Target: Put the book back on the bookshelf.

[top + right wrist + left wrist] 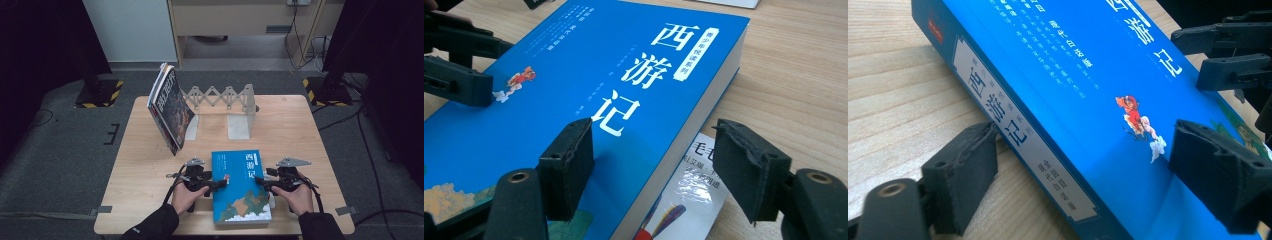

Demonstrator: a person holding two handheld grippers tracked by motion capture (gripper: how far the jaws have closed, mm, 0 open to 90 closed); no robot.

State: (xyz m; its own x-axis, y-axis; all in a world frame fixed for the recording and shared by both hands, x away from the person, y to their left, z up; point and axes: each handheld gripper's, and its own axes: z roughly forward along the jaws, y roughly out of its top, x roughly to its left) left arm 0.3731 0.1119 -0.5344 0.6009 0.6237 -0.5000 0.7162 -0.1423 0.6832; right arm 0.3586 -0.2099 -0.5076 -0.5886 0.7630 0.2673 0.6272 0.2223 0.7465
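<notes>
A thick blue book [240, 185] with white Chinese characters lies flat at the front middle of the wooden table [300, 130]. My left gripper [220, 184] is at its spine side. In the left gripper view the left gripper [1085, 145] is open, one pad beside the spine label and the other over the book's blue cover [1073, 75]. My right gripper [260, 181] is at the page-edge side. In the right gripper view the right gripper [654, 137] is open across that edge of the book [574, 75], with a gap at the outer pad [749, 170].
A thin glossy booklet [689, 195] lies under the blue book's right edge. Several books [170, 107] lean at the back left against a pale expanding rack [225, 97] with white bookends. A person's hands and dark sleeves enter from the front edge.
</notes>
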